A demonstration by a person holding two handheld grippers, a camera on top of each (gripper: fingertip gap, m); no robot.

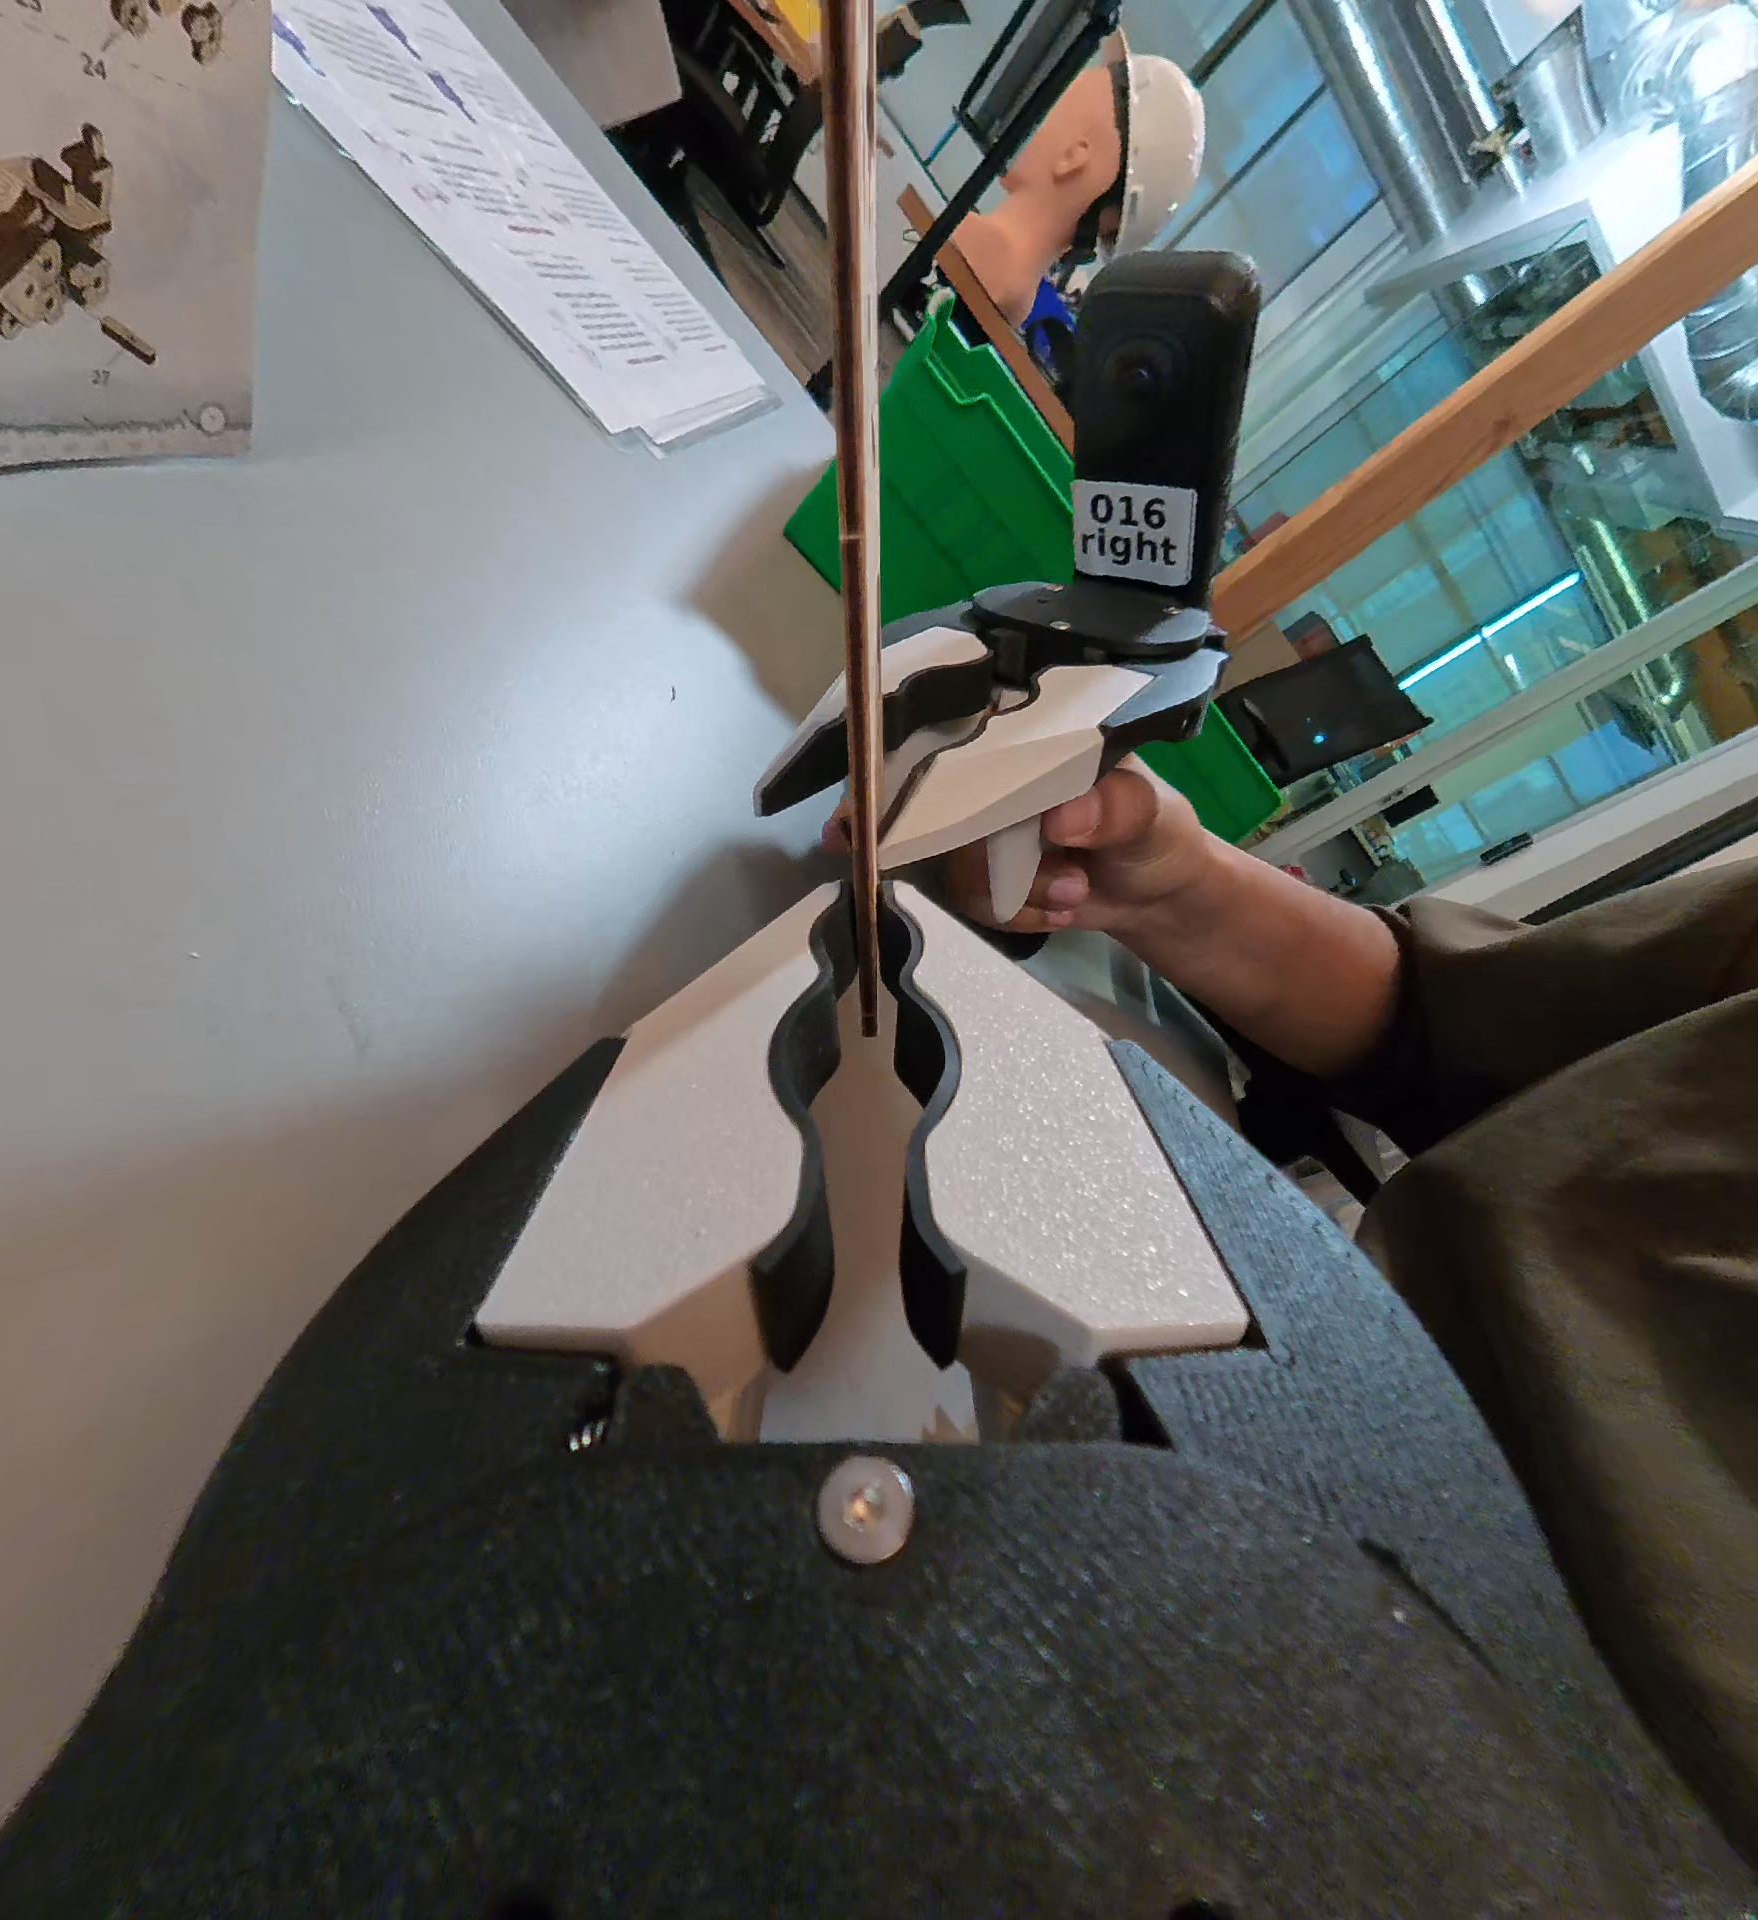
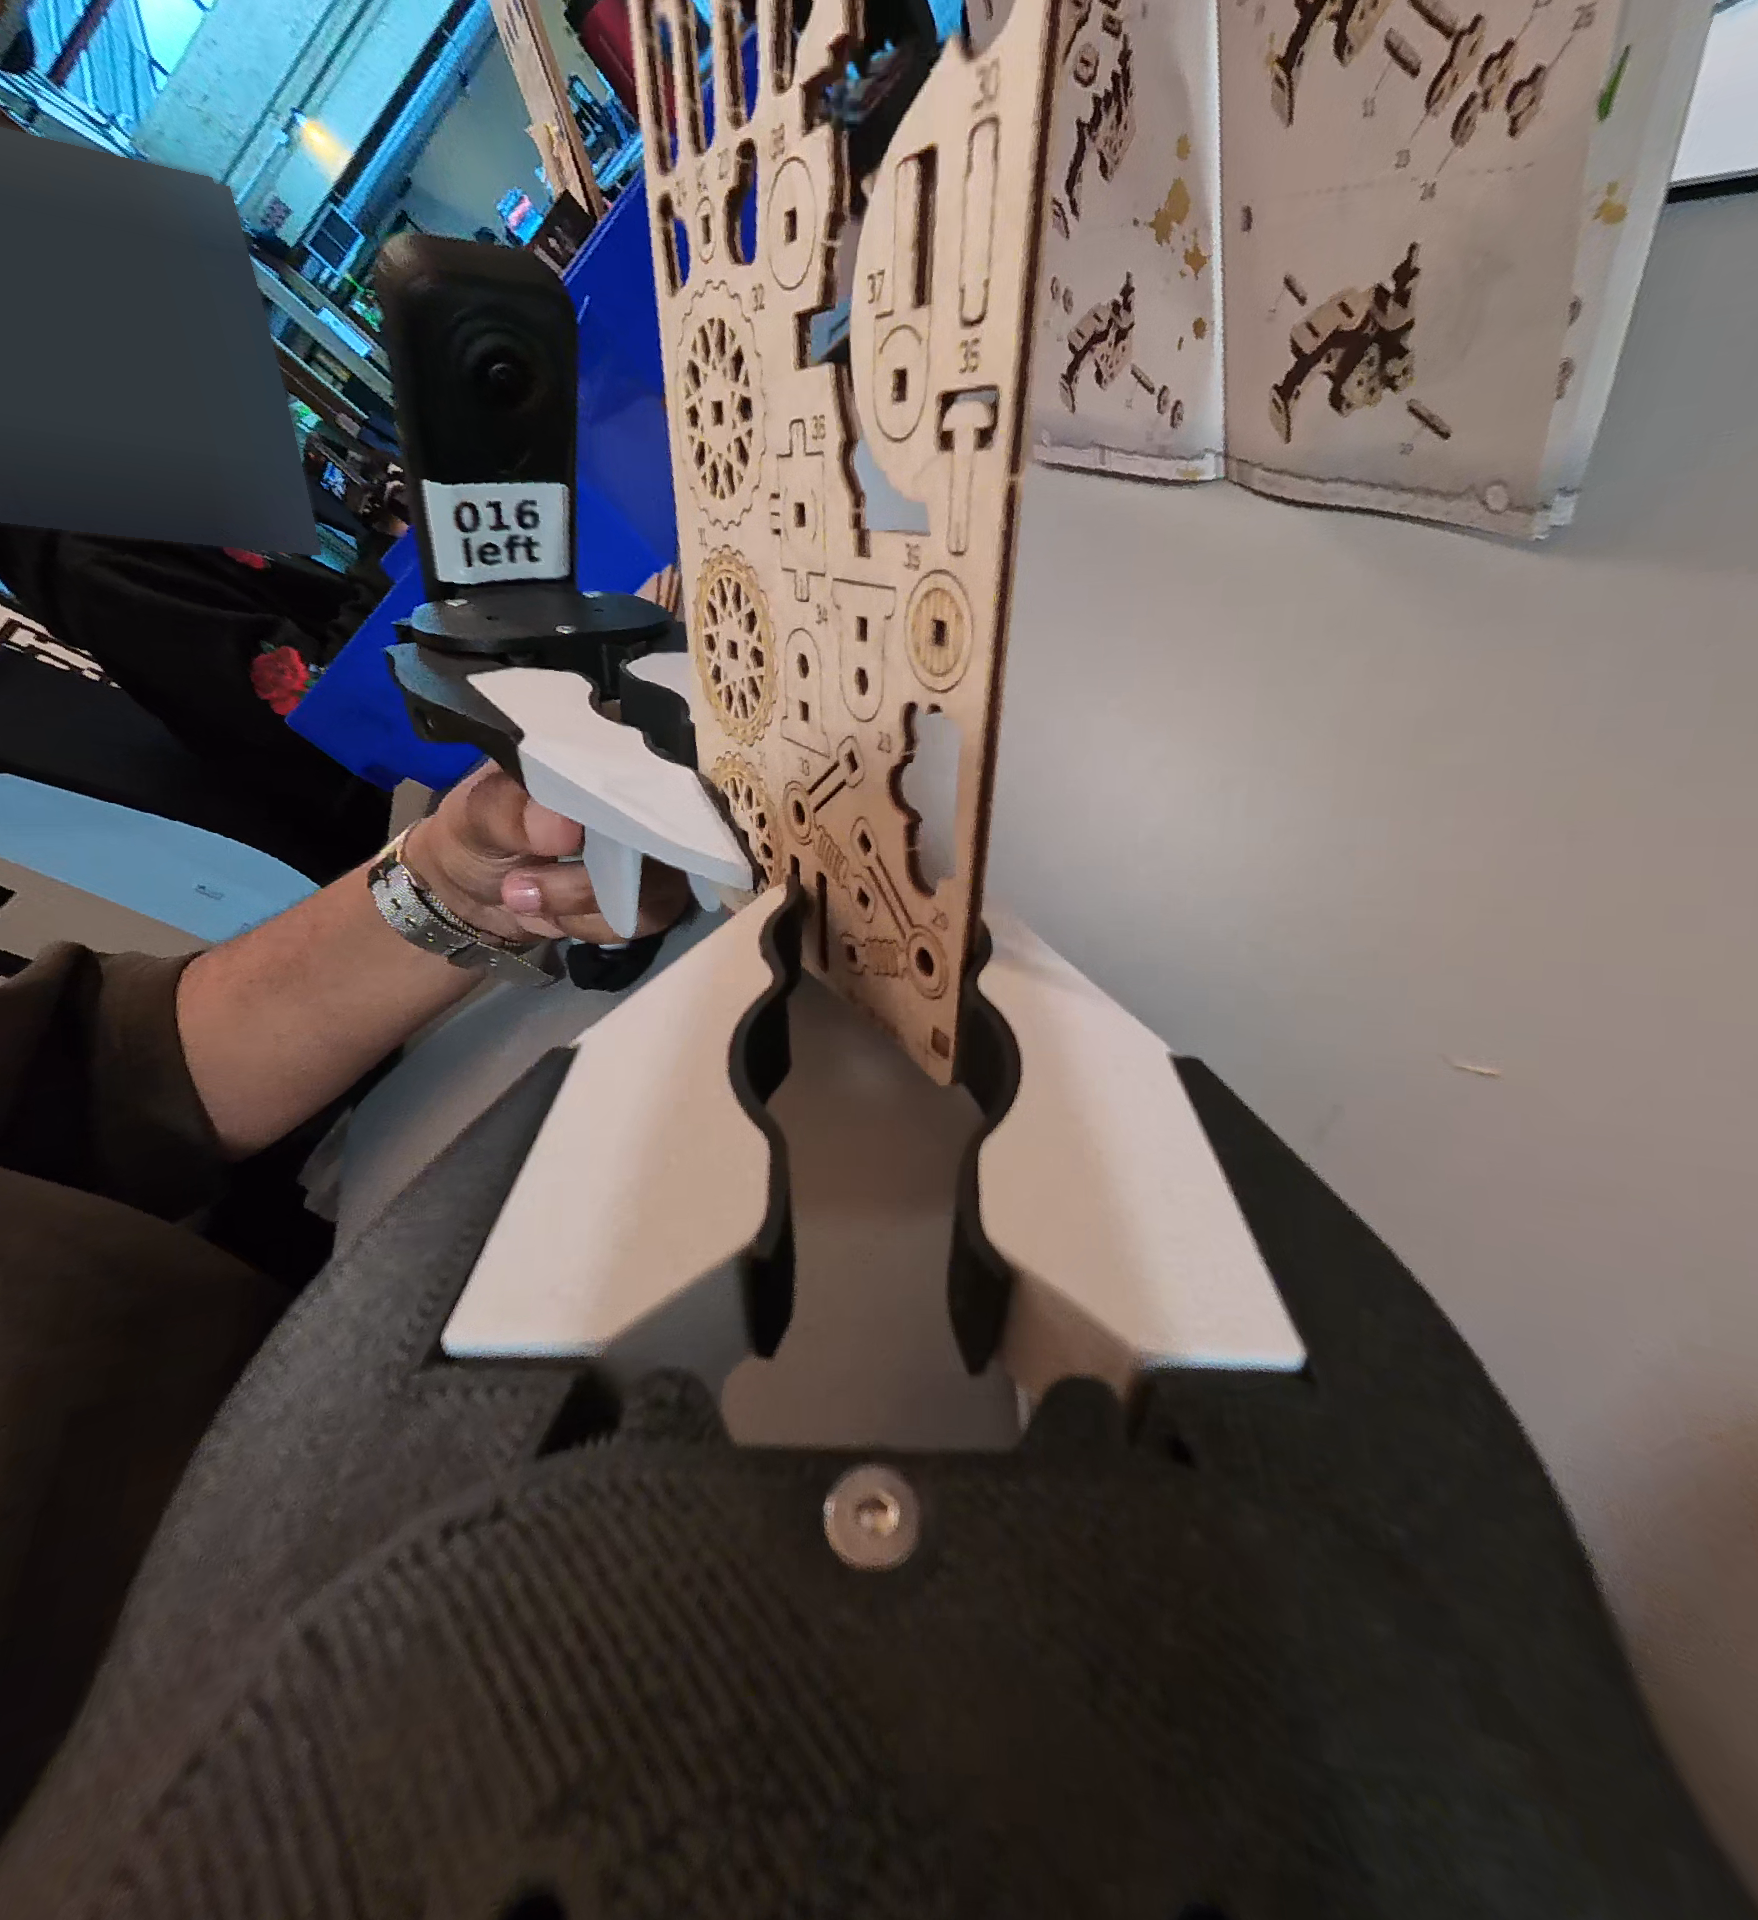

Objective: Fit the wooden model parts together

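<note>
A thin wooden sheet of laser-cut model parts, gears, wheels and links still framed in it and several holes where parts are gone, is held upright above a pale grey table. The left gripper has its jaws pressed onto the sheet's near edge, which the left wrist view shows as a thin dark line running straight up. The right gripper has its jaws spread, one finger at each side of the sheet's lower end; whether the fingers touch the wood cannot be told. The step in hand looks like freeing a part from the sheet. To do it well, the left gripper should probably keep a firm, square pinch so the sheet neither twists nor slips, while the right closes on a single part near the bottom edge and works it loose gently, since such thin wood may snap. Far across the table lies an open instruction booklet with assembly drawings, and to its side a stack of printed papers. A green bin and a dummy head wearing a white helmet stand beyond the table edge. Nothing lies on the table directly below the sheet.
</note>
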